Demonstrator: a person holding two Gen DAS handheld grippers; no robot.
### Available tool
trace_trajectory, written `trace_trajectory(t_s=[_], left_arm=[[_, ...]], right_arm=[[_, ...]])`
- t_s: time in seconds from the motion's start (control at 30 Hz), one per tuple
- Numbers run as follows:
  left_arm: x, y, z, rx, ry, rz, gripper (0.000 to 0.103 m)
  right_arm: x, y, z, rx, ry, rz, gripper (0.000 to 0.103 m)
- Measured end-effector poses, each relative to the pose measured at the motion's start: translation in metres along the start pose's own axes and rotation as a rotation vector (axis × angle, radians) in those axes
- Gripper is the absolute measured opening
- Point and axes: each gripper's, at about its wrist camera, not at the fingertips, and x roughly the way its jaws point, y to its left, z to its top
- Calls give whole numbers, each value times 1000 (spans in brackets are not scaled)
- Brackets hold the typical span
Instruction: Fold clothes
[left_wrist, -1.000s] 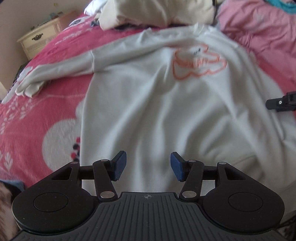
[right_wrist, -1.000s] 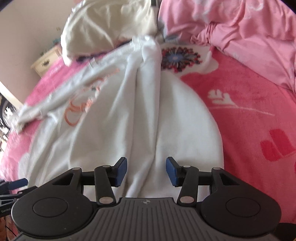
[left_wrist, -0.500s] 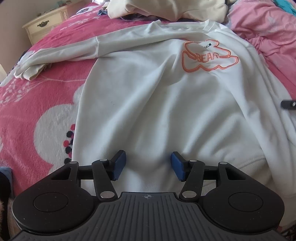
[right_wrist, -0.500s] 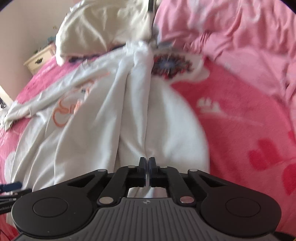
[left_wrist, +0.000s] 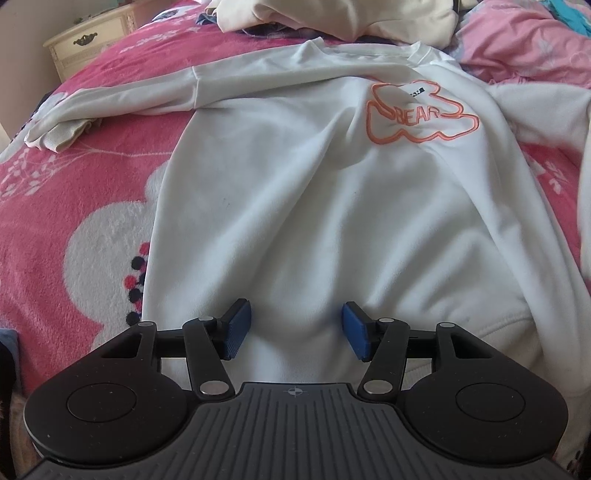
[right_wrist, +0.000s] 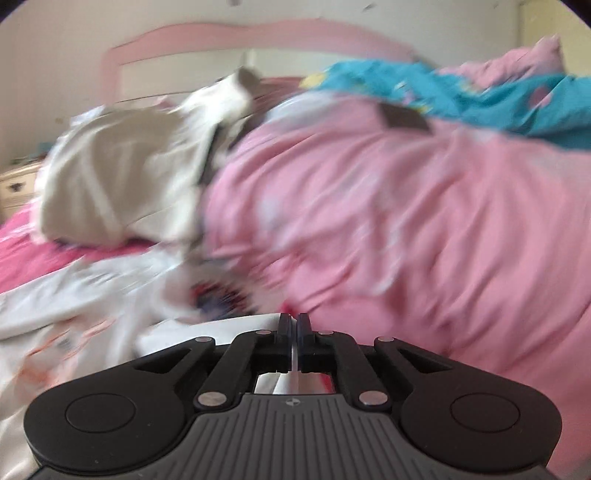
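The white sweatshirt (left_wrist: 295, 177) lies spread on the bed's pink blanket (left_wrist: 74, 206), its collar toward 12 o'clock and its orange BEAR print (left_wrist: 421, 114) at about 1 o'clock in the left wrist view. One sleeve (left_wrist: 122, 107) stretches out toward 10 o'clock. The left gripper (left_wrist: 293, 330) hovers over the hem at 6 o'clock, its blue pads apart with nothing between them. The right gripper (right_wrist: 294, 341) is clamped on a thin fold of the white fabric. Its view is blurred: a pink quilt (right_wrist: 406, 221) fills 1 to 4 o'clock, a cream bundle (right_wrist: 122, 181) sits at 10 o'clock
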Motion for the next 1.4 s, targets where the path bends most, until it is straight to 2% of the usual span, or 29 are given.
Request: trace_trajectory(t_s=[0.1,0.13,0.17,0.23,0.33,0.5,0.6,0.67,0.77,0.83,0.9,1.03,1.17,1.3,1.33,1.4], left_arm=[[1,0,0,1,2,1,56],[1,0,0,1,2,2,56],[1,0,1,1,3,1,56],[1,1,1,-1,4,0,56],[1,2,2,-5,7,-3,57],[-10,8,0,-9,4,-13,56],[-26,23,-4,-48,-4,-32,56],[-41,38,-10,-82,-10,-46,56],[-57,61,-24,-143,3,-51,56],[-63,73,-37,-188,16,-46,56],[-66,82,-50,-234,31,-39,56],[-64,93,-70,-307,47,-32,56],[-55,99,-78,-346,31,-30,56],[-46,103,-79,-394,11,-41,54],[-47,103,-79,-399,-5,-36,51],[-48,102,-79,-407,-21,-24,38]], right_arm=[[25,-10,4,0,62,-70,7],[31,-12,3,1,91,-77,14],[31,-13,1,0,106,-75,31],[20,-14,-5,-3,93,-55,46],[-9,-15,-12,0,71,3,47],[-72,-19,-12,71,84,276,47],[-110,-15,-5,67,68,446,47],[-131,-10,2,55,79,585,51],[-141,8,-4,58,189,803,52],[-132,31,-22,61,304,893,52],[-123,61,-46,7,397,899,51],[-111,125,-91,-157,500,911,49],[-111,177,-123,-320,510,899,49],[-114,208,-140,-404,476,889,49],[-116,215,-143,-427,462,888,49],[-123,218,-152,-455,453,889,49]])
